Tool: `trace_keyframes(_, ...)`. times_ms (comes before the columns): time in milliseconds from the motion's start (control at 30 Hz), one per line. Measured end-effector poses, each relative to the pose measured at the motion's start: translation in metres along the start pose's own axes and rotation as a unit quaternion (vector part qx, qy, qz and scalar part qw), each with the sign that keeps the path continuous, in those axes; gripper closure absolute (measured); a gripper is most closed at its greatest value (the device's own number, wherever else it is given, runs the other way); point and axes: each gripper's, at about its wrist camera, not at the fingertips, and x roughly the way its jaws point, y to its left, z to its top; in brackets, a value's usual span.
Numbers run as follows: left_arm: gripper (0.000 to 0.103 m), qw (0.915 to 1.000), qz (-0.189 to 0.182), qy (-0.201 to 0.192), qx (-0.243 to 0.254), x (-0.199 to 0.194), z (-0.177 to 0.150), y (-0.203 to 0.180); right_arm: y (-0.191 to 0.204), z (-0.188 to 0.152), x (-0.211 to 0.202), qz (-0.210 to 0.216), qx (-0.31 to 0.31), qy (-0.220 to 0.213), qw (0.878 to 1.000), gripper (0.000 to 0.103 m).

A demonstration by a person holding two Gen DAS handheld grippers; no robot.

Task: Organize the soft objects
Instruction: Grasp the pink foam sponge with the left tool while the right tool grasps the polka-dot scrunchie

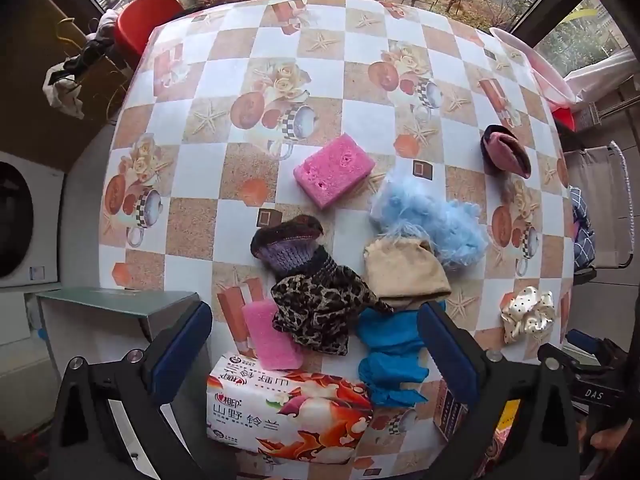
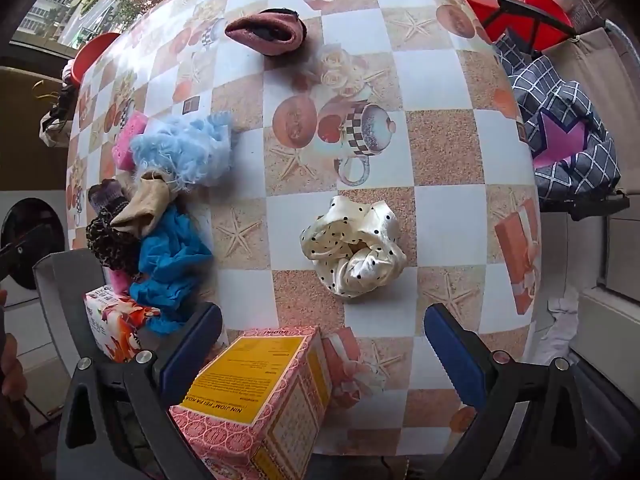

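Note:
Soft things lie scattered on the checked tablecloth (image 1: 280,60). In the left wrist view I see a big pink sponge (image 1: 334,170), a fluffy light-blue piece (image 1: 430,220), a purple knit sock (image 1: 288,246), a leopard-print cloth (image 1: 320,312), a beige cloth (image 1: 406,274), a blue crumpled cloth (image 1: 390,356), a small pink sponge (image 1: 270,336) and a tissue pack (image 1: 288,412). My left gripper (image 1: 316,344) hangs open above this pile, holding nothing. A cream dotted scrunchie (image 2: 354,246) lies ahead of my open, empty right gripper (image 2: 324,350). A pink rolled sock (image 2: 266,32) sits farther off.
A pink-and-yellow carton (image 2: 260,396) stands on the table's near edge between the right gripper's fingers. A red stool (image 1: 146,20) and a pink basin (image 1: 538,68) flank the far side. A checked bag (image 2: 568,136) sits off the right edge, a washing machine (image 1: 24,216) on the left.

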Motion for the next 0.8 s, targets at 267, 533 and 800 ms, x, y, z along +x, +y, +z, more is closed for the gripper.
trace_keyframes(267, 0.0, 0.9989, 0.041, -0.012, 0.021, 0.031, 0.04, -0.012, -0.027, 0.031, -0.067, 0.002, -0.02, 0.007, 1.0, 0.001)
trace_keyframes(533, 0.0, 0.9977, 0.032, -0.012, 0.059, 0.057, 0.07, -0.027, -0.039, 0.044, -0.07, -0.009, -0.027, -0.001, 1.0, 0.001)
trace_keyframes(800, 0.0, 0.9948, 0.043, -0.001, 0.092, 0.078, 0.082, -0.035, -0.035, 0.052, -0.057, -0.018, -0.038, 0.008, 0.999, 0.001)
